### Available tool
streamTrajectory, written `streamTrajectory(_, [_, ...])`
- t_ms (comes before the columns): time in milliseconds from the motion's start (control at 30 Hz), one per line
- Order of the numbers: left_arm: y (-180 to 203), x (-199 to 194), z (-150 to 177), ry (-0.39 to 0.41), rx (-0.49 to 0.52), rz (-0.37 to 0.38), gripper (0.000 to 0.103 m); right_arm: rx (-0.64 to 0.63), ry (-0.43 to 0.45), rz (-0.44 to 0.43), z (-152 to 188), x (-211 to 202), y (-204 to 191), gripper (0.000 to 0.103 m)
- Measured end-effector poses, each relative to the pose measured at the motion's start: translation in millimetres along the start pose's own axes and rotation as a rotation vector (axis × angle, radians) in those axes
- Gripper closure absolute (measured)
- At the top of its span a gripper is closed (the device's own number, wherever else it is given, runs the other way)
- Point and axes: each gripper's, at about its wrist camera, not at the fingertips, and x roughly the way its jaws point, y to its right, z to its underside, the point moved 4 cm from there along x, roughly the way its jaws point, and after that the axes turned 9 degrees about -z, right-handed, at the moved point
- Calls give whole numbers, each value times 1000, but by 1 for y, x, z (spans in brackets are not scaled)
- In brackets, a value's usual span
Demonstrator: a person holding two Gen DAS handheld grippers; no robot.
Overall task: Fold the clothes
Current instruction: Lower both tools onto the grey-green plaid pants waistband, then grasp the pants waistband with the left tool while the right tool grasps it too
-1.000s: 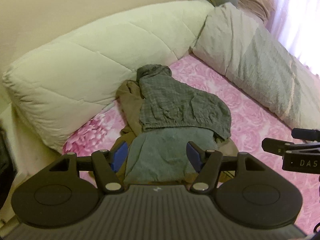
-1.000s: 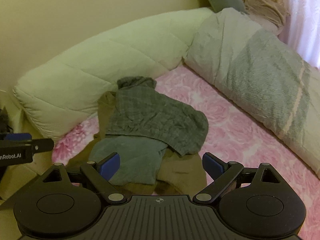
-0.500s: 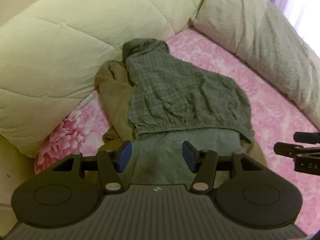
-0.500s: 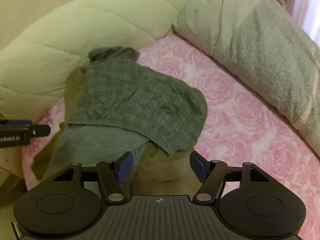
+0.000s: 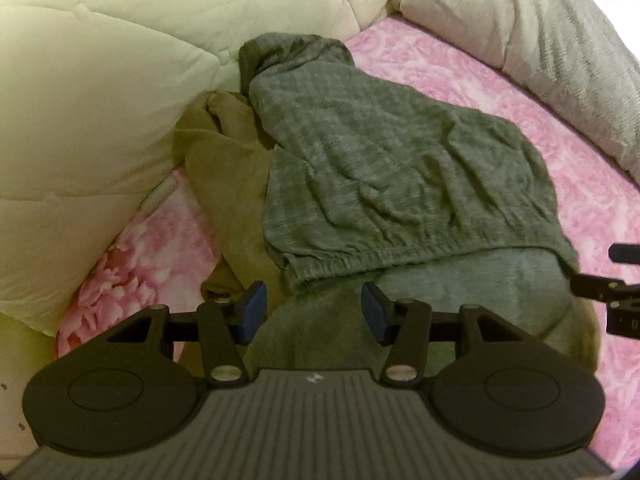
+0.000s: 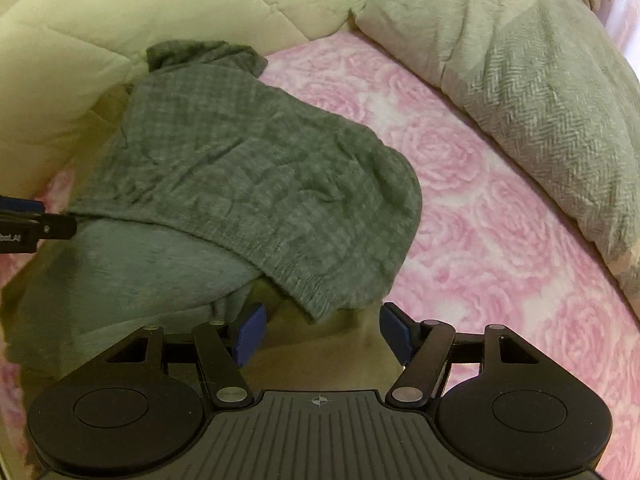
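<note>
A heap of unfolded clothes, a grey checked garment (image 5: pixel 400 168) over a plain grey one (image 5: pixel 460 284) and an olive one (image 5: pixel 228 184), lies on the pink rose-print bed (image 6: pixel 480 184). The left gripper (image 5: pixel 312 310) and right gripper (image 6: pixel 322 330) hover at its near edge, jaws partly open and holding nothing. Judging by the rumpled pile, no fold is made yet; every piece remains to do.

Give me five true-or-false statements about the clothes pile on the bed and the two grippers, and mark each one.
1. The dark grey checked garment lies on top of the pile. True.
2. The plain grey-green knit garment covers the checked one. False: it lies beneath it.
3. The bed sheet is pink with roses. True.
4. The left gripper grips cloth. False: open, nothing pinched.
5. The right gripper is shut. False: open above the olive-brown garment.
</note>
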Motion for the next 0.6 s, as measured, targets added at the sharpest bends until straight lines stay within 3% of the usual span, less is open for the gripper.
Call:
streamTrajectory(100, [0, 12, -1, 4, 12, -8, 55, -32, 3, 12, -2, 14, 0, 38])
streamTrajectory(133, [-1, 15, -1, 5, 8, -7, 56, -44, 4, 16, -3, 18, -1, 51])
streamTrajectory(167, [-2, 19, -2, 7, 3, -6, 58, -57, 4, 19, -4, 22, -1, 56])
streamTrajectory(233, [-2, 21, -5, 8, -8, 19, 66, -82, 4, 20, -6, 28, -3, 60])
streamTrajectory(267, [-3, 23, -6, 8, -14, 31, 76, -94, 7, 23, -6, 31, -4, 66])
streamTrajectory(333, [-3, 25, -9, 10, -25, 56, 87, -105, 32, 15, -9, 26, -5, 81])
streamTrajectory(467, [-3, 7, -19, 71, -20, 64, 100, -88, 107, 15, -15, 2, -3, 87])
streamTrajectory(600, [-4, -24, -33, 150, -33, 103, 101, -32, 207, -15, -26, -44, 3, 91])
